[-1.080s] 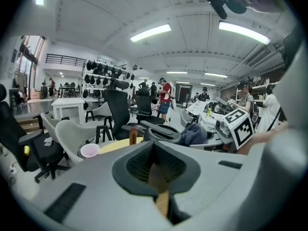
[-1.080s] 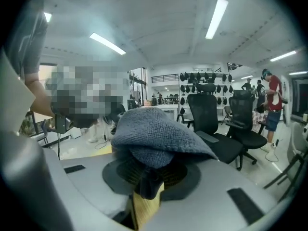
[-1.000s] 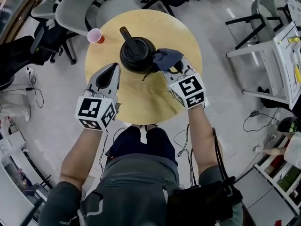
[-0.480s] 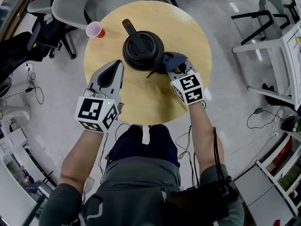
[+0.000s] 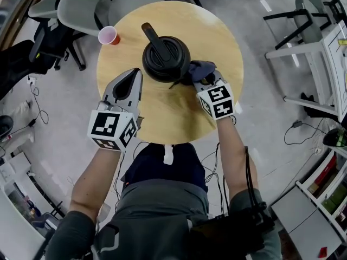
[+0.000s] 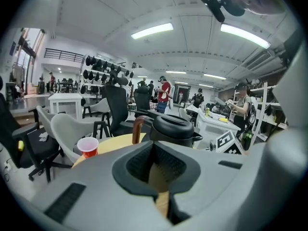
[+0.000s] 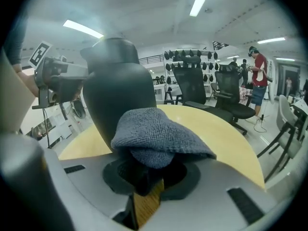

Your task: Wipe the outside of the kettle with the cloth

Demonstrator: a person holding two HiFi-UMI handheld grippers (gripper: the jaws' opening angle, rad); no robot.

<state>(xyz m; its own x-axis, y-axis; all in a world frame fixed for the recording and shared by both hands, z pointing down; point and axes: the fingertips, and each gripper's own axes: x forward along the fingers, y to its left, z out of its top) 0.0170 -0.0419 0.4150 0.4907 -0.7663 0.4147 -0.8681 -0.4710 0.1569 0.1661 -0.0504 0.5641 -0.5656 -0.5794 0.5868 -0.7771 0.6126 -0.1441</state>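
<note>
A black kettle (image 5: 165, 58) with its lid on and a long handle (image 5: 152, 37) stands upright on the round wooden table (image 5: 168, 110). My right gripper (image 5: 199, 78) is shut on a grey-blue cloth (image 5: 199, 68), which presses against the kettle's right side. In the right gripper view the cloth (image 7: 159, 136) bulges out of the jaws against the kettle's dark wall (image 7: 120, 95). My left gripper (image 5: 132, 78) hovers left of the kettle and a little nearer me. It is shut on nothing and apart from the kettle. The left gripper view has the kettle (image 6: 173, 129) just ahead.
A red paper cup (image 5: 108, 35) stands at the table's far left edge and shows again (image 6: 88, 146) in the left gripper view. Office chairs (image 5: 89, 10) ring the far side of the table. A white desk frame (image 5: 317, 47) is to the right. Cables lie on the floor.
The right gripper and its cloth have shifted slightly along the kettle's right side, staying against it. The left gripper has barely moved. The head view has drifted a little.
</note>
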